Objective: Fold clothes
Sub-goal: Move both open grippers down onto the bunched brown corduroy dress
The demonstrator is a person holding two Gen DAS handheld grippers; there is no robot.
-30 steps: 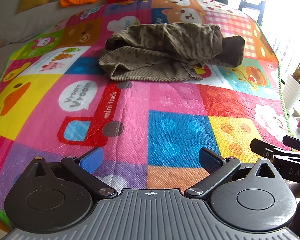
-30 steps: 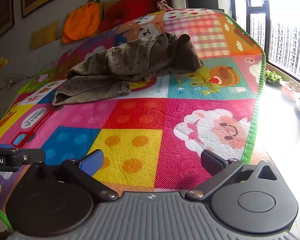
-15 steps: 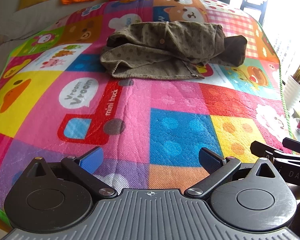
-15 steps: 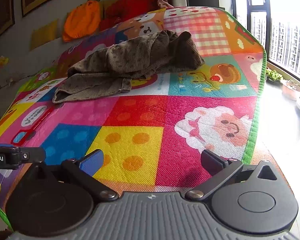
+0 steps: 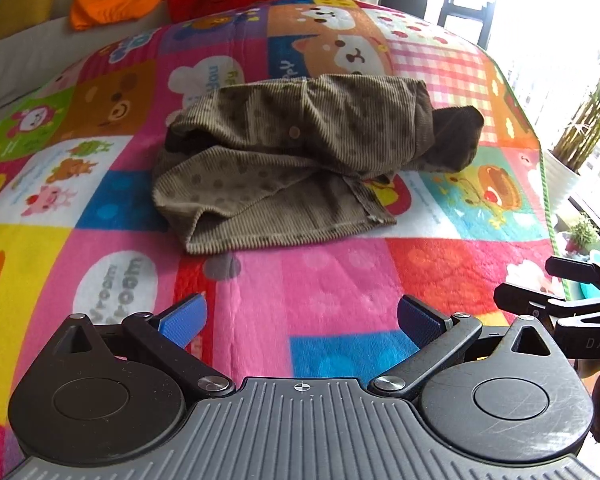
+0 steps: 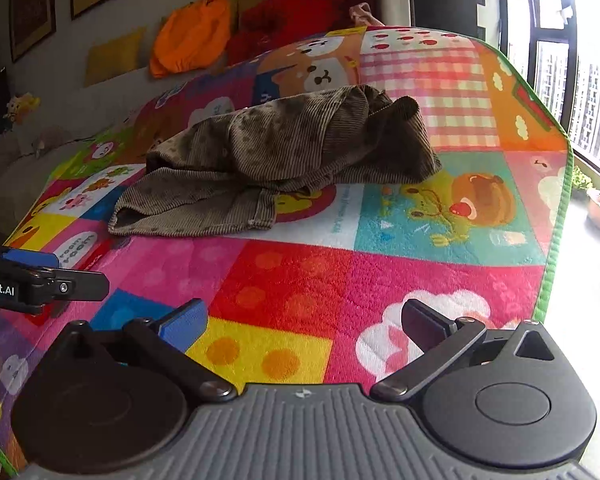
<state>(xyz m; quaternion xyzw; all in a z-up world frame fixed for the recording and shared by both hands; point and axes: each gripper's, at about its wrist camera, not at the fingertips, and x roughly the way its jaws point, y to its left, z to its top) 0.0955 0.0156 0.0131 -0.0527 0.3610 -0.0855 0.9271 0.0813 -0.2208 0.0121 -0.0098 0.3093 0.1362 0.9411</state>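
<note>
- Cushions first, far left: yellow cushion [image 6: 115, 55] and orange cushion [image 6: 192, 36] against the wall, red one [image 6: 296, 16] beside them.
- My left gripper [image 5: 300, 316] hovers over the near pink patch of the play mat [image 5: 100, 248], fingers spread wide, nothing between them.
- Brown corduroy garment [image 5: 300, 152] with dots lies crumpled mid-mat, ahead of both my grippers and touched by neither.
- Its hem end points toward me on the left; a dark bunched part [image 5: 456, 136] sticks out on the right.
- I see one button [image 5: 295, 132] on top of the garment.
- My right gripper [image 6: 304, 320] sits over the yellow and red squares, fingers spread apart, empty.
- Potted plant [image 5: 580, 136] stands past the mat's green edge, far right, by the window.
</note>
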